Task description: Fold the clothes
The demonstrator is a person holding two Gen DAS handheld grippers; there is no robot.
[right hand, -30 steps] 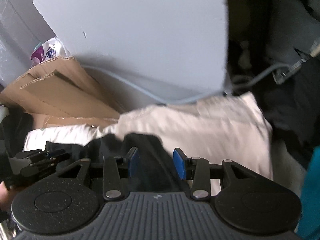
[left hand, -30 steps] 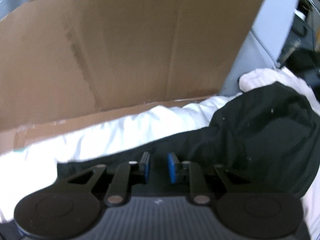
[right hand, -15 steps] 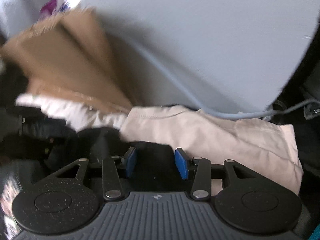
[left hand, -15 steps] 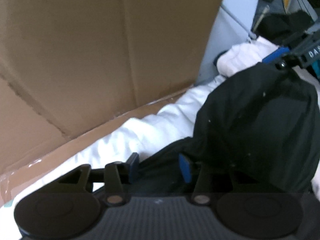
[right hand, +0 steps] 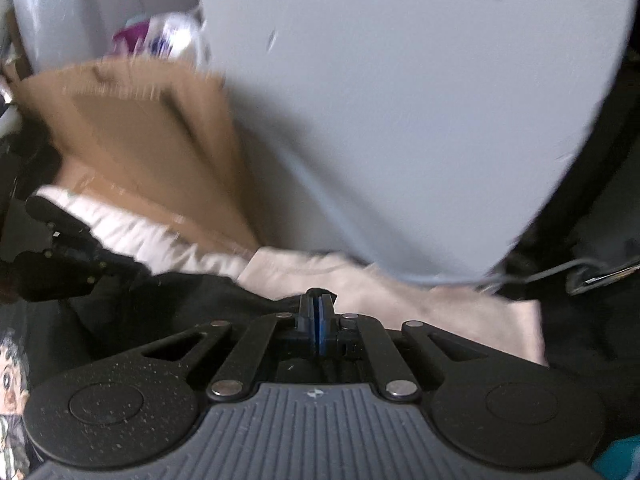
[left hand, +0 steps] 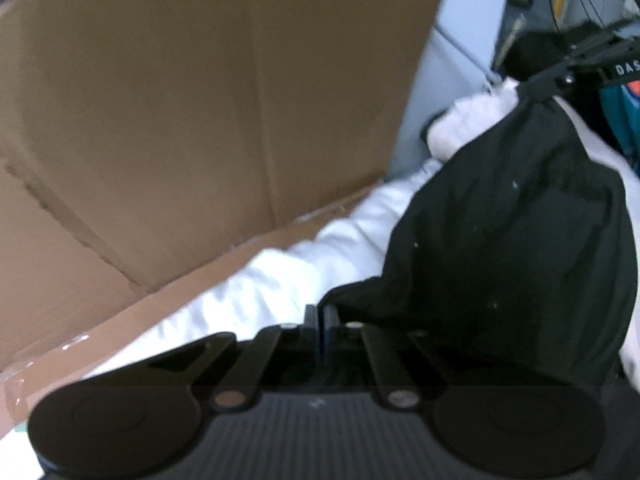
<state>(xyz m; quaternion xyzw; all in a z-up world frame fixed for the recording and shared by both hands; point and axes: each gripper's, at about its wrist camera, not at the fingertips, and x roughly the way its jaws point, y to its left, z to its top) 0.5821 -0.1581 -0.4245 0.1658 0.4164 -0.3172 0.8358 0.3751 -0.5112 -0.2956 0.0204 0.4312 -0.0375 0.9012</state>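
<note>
- Brown cardboard [left hand: 200,120] leans against a pale grey wall [right hand: 420,100] at the back, with white bedding [left hand: 280,280] spread at its foot and a beige garment [right hand: 440,304] folded or bunched beside it.
- Across this lies the black garment [left hand: 520,260], draped in a slack hump over the white.
- Left gripper [left hand: 320,320]: its jaws are pressed together on a low edge of the black cloth, which rises away to that gripper's right and forward.
- Right gripper [right hand: 318,308]: jaws likewise squeezed together, a tuft of black cloth poking out above them (it shows again in the left wrist view, pinching the cloth's far upper corner).
- So the garment hangs between the two pinches, its long axis running from the left tool up towards the right one.
- Whichever fold follows, I judge it turns on that line: the two held points must travel together, or the slack middle will sag and crease.
- Blur hides how neatly the cloth is already doubled.
</note>
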